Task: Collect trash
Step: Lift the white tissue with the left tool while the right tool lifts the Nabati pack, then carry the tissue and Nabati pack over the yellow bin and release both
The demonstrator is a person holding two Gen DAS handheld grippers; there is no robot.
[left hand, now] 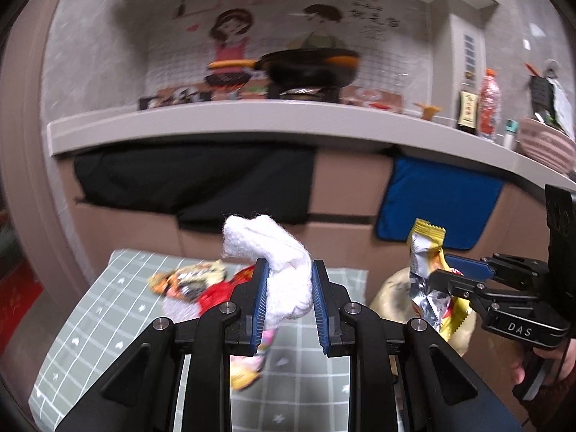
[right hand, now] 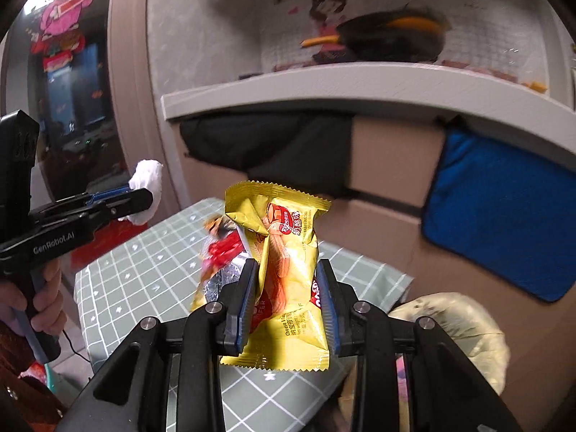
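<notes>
Left gripper (left hand: 289, 295) is clamped on a crumpled white tissue (left hand: 284, 262), held up above the table (left hand: 108, 309). Right gripper (right hand: 288, 298) is pinching a crinkly yellow wrapper (right hand: 288, 252) partway closed, also lifted over the table. More shiny wrappers (left hand: 190, 280) lie on the green checked cloth below. A pale bag (right hand: 464, 327) sits just right of the table.

Dim indoor light, soft shadows; bkgd motion-blurred, strong fisheye bend + dark vignette at edges, foreground sharp.
</notes>
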